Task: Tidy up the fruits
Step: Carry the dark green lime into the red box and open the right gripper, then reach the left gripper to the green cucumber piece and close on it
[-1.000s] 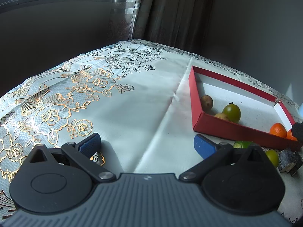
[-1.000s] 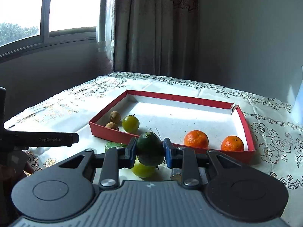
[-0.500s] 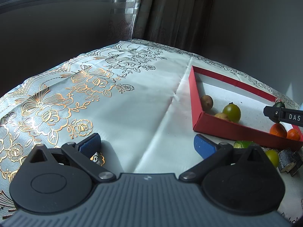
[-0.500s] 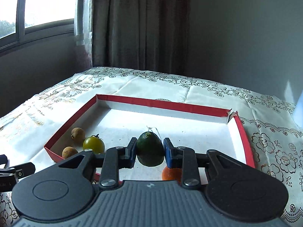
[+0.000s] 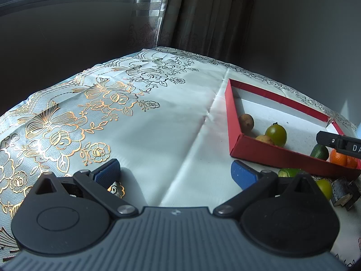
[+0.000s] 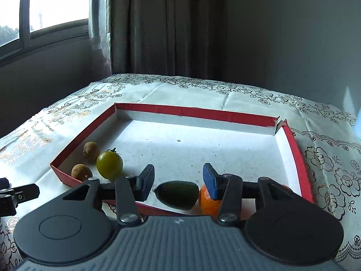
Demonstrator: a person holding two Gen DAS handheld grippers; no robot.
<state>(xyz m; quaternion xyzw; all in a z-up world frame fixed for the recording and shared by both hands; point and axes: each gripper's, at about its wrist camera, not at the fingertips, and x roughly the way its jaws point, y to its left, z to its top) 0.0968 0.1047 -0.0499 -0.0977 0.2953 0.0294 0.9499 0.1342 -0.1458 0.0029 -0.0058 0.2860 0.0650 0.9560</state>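
A red-walled tray (image 6: pixel 194 111) with a white floor holds two brown longans (image 6: pixel 91 150), a green tomato (image 6: pixel 109 164), oranges (image 6: pixel 208 199) and a dark green fruit (image 6: pixel 177 194). My right gripper (image 6: pixel 178 178) is open just above the dark green fruit, which lies on the tray floor next to an orange. My left gripper (image 5: pixel 174 172) is open and empty over the tablecloth, left of the tray (image 5: pixel 234 122). The dark green fruit also shows in the left wrist view (image 5: pixel 319 151). A green fruit (image 5: pixel 290 172) and a yellow-green one (image 5: pixel 325 185) lie outside the tray's front wall.
A floral tablecloth (image 5: pixel 135 122) covers the table. A small dark block (image 5: pixel 344 193) lies by the loose fruits in front of the tray. A curtain (image 6: pixel 167 24) and a window (image 6: pixel 45 6) stand behind the table.
My right gripper moved forward over the tray, lowered, and opened, letting go of the dark green fruit onto the tray floor. My left gripper has not moved.
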